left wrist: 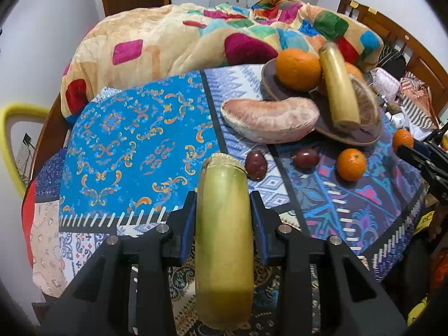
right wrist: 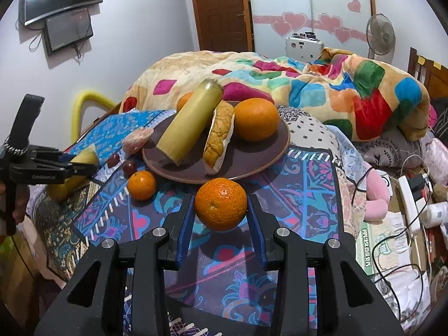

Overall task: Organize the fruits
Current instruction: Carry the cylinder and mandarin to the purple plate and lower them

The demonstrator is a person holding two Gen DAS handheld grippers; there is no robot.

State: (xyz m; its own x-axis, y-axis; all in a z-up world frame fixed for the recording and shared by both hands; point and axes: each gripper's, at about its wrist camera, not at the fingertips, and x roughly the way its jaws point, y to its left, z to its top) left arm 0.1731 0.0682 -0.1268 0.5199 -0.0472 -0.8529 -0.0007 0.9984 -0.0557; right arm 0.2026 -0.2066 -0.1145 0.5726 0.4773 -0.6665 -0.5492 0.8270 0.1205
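Observation:
My left gripper (left wrist: 223, 207) is shut on a yellow-green cane piece (left wrist: 224, 240), held above the patterned cloth. My right gripper (right wrist: 220, 208) is shut on a small orange (right wrist: 220, 203), just in front of the brown plate (right wrist: 252, 165). The plate holds a large orange (right wrist: 256, 119), a second cane piece (right wrist: 190, 124) and a pomelo wedge (right wrist: 219, 137). On the cloth lie a pink pomelo wedge (left wrist: 270, 119), two dark red fruits (left wrist: 255, 165) (left wrist: 306, 158) and a small orange (left wrist: 350, 164). The left gripper also shows in the right wrist view (right wrist: 81, 166).
A colourful blanket (left wrist: 173, 39) is heaped behind the plate. A wooden headboard (left wrist: 397, 36) stands at the right. Cables, a power strip (right wrist: 411, 204) and cluttered items lie to the right of the cloth. A yellow chair frame (left wrist: 11, 128) is at the left.

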